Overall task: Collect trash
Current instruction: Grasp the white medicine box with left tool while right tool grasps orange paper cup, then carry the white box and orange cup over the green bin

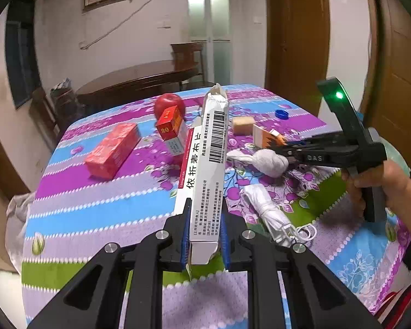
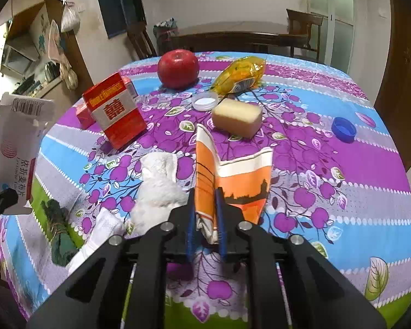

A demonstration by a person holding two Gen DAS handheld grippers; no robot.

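Note:
My left gripper (image 1: 205,213) is shut on a long white medicine box (image 1: 205,170) with a barcode, held above the table; the box also shows at the left edge of the right wrist view (image 2: 16,148). My right gripper (image 2: 207,213) is shut on a crushed orange and white paper cup (image 2: 233,181), just above the cloth; it also shows in the left wrist view (image 1: 268,137). Crumpled white tissue (image 2: 156,189) lies left of the cup. A second white wad (image 1: 268,213) lies nearer.
On the flowered tablecloth (image 2: 342,164) stand a red apple (image 2: 178,68), a red cigarette pack (image 2: 115,112), a yellow wrapper (image 2: 241,74), a beige block (image 2: 237,118), a white lid (image 2: 204,101) and a blue cap (image 2: 343,129). A red box (image 1: 112,150) lies left.

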